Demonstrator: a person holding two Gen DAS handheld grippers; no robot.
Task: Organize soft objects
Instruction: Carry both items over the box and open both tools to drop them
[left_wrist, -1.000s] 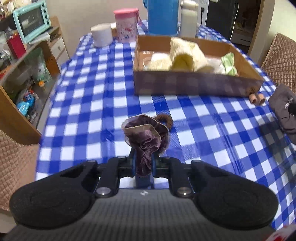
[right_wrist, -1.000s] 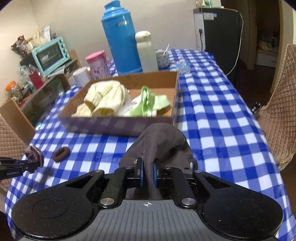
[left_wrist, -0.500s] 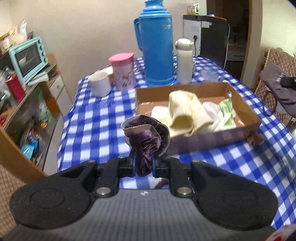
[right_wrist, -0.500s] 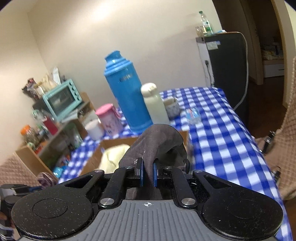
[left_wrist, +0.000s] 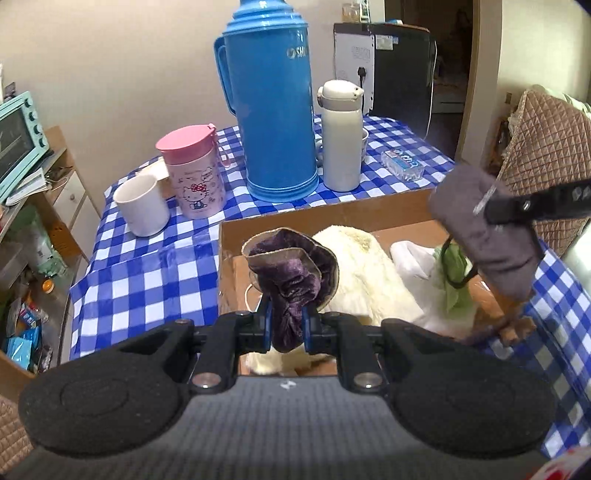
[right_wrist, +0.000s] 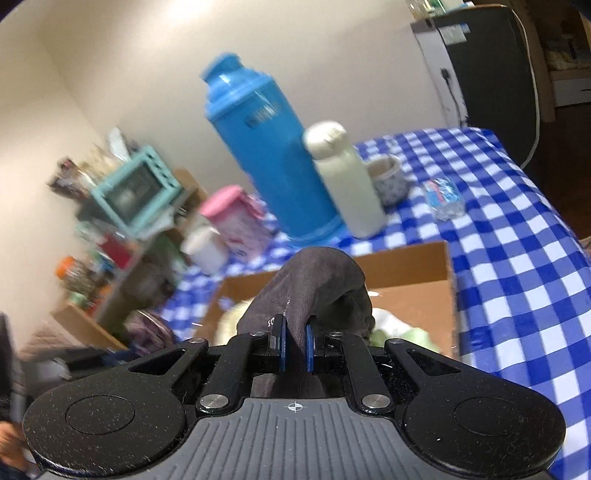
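My left gripper (left_wrist: 287, 320) is shut on a purple velvet scrunchie (left_wrist: 291, 273), held above the near left part of an open cardboard box (left_wrist: 325, 218). Inside the box lie a cream fluffy cloth (left_wrist: 365, 269), a white cloth (left_wrist: 413, 258) and a green cloth (left_wrist: 452, 280). My right gripper (right_wrist: 295, 345) is shut on a dark grey sock (right_wrist: 314, 284), which hangs over the box (right_wrist: 413, 273). In the left wrist view that sock (left_wrist: 487, 236) dangles over the box's right side from the right gripper's fingers (left_wrist: 535, 203).
Behind the box stand a tall blue thermos (left_wrist: 275, 99), a white bottle (left_wrist: 341, 136), a pink lidded cup (left_wrist: 194, 170) and a white mug (left_wrist: 142, 205) on the blue checked tablecloth (left_wrist: 147, 269). A quilted chair (left_wrist: 546, 140) is at the right, shelves with a teal oven (left_wrist: 18, 136) at the left.
Both grippers have risen and moved forward from the near table to above the box, each still holding its item. The right wrist view has rolled and blurred.
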